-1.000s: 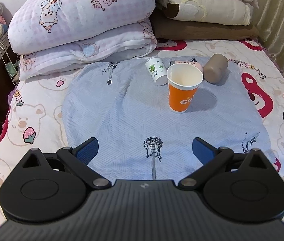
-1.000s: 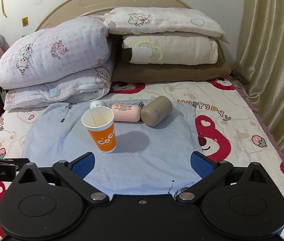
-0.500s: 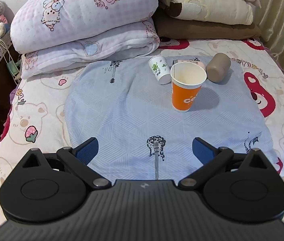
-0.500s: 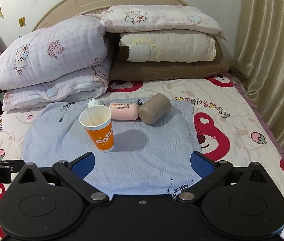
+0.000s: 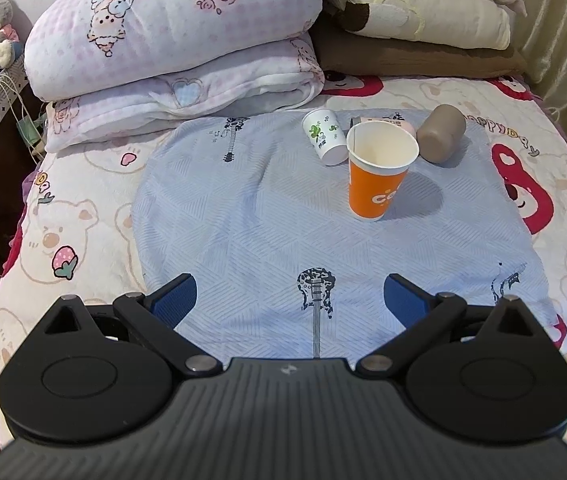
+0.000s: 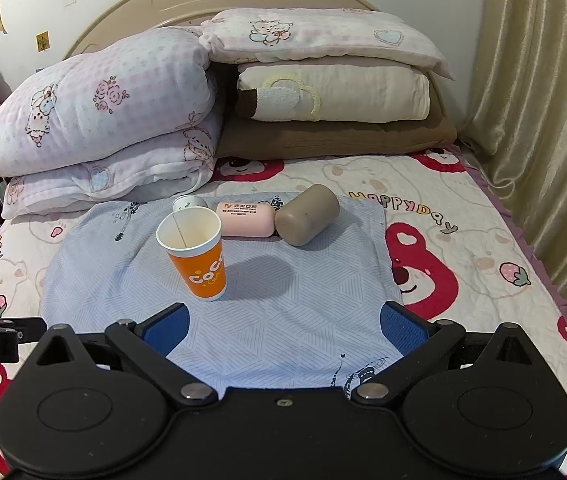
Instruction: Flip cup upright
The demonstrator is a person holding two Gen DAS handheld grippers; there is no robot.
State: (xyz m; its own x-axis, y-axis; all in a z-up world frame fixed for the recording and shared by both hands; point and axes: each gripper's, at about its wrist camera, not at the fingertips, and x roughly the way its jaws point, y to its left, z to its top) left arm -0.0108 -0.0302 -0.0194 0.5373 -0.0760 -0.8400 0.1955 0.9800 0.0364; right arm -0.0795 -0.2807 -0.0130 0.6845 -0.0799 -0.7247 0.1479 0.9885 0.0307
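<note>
The orange paper cup with a white inside (image 5: 379, 172) stands upright, mouth up, on the light-blue guitar-print cloth (image 5: 267, 216) spread over the bed, a little right of the cloth's middle and toward its far half. Nothing touches it.

Just beyond it on the left lies a small white paper cup with green leaf print (image 5: 324, 136), on its side. Behind the orange cup lies a pink rounded case with printed lettering (image 6: 246, 219), also on its side, and touching that case's right end is a taupe rounded cylinder cup (image 6: 307, 214), lying tilted with its flat end toward the near side.

The cloth rests on a cartoon-bear bedspread with red patches (image 6: 443, 256). At the far end folded pink-checked quilts (image 5: 179, 36) are piled on the left, with cream and brown pillows (image 6: 335, 96) stacked on the right.

The left claw (image 5: 290, 300) hangs over the near edge of the cloth, its blue-padded fingers (image 5: 175, 300) spread wide and grasping nothing. The right claw (image 6: 285, 324) is likewise released, spread over the cloth near the orange cup, well short of it.
</note>
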